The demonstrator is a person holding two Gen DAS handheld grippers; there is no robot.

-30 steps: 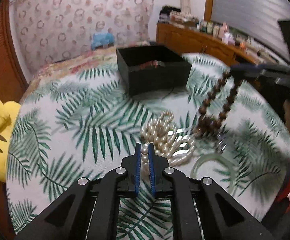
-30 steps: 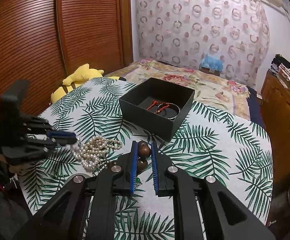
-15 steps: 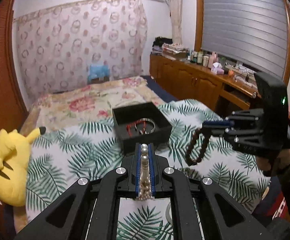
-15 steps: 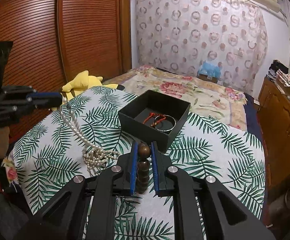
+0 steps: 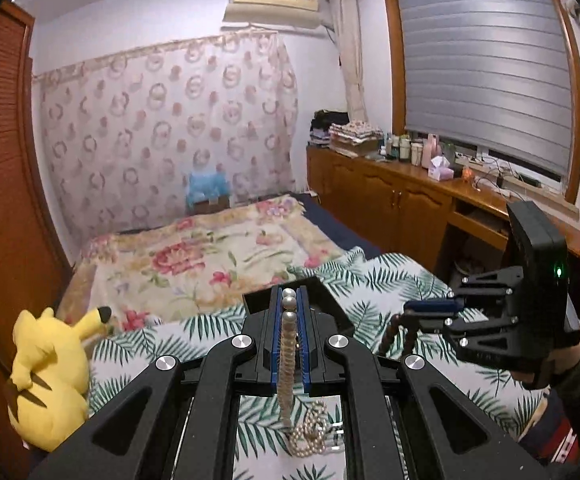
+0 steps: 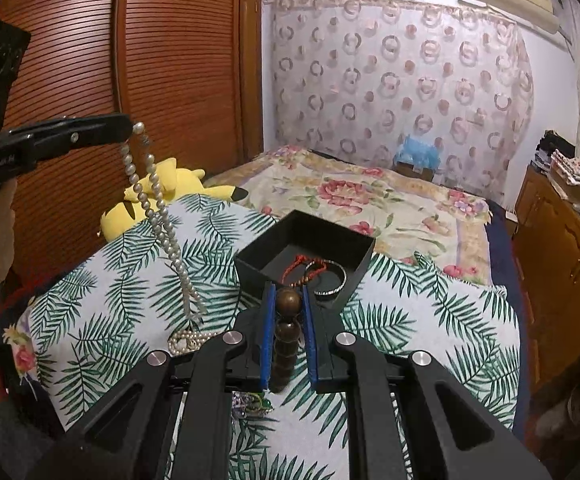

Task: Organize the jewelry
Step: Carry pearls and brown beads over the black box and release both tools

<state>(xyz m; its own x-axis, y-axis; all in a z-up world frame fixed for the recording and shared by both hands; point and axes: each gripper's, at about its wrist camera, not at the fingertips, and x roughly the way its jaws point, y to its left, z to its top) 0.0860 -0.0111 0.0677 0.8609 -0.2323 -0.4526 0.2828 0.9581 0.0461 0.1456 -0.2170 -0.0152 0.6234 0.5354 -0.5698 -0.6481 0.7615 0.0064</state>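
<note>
My left gripper [image 5: 288, 294] is shut on a white pearl necklace [image 5: 286, 360], lifted high; the strand hangs down with its tail still coiled on the table [image 6: 188, 338]. In the right wrist view the left gripper [image 6: 132, 128] is at the upper left. My right gripper [image 6: 288, 296] is shut on a brown wooden bead bracelet [image 6: 288, 320], held above the table in front of the open black box [image 6: 305, 240]. The box holds a red cord bracelet [image 6: 303, 266] and a silver bangle [image 6: 331, 280]. In the left wrist view the right gripper [image 5: 405, 314] is to the right with beads hanging.
The table has a palm-leaf cloth [image 6: 409, 320]. A small green-stoned piece [image 6: 252, 402] lies under my right gripper. A yellow plush toy [image 5: 46, 368] sits at the table's left edge. A bed [image 5: 194, 256] is behind, wooden cabinets [image 5: 389, 200] to the right.
Both grippers have risen from the table. The pearl necklace has been pulled up into a long hanging strand, and the bead bracelet has lifted clear of the cloth.
</note>
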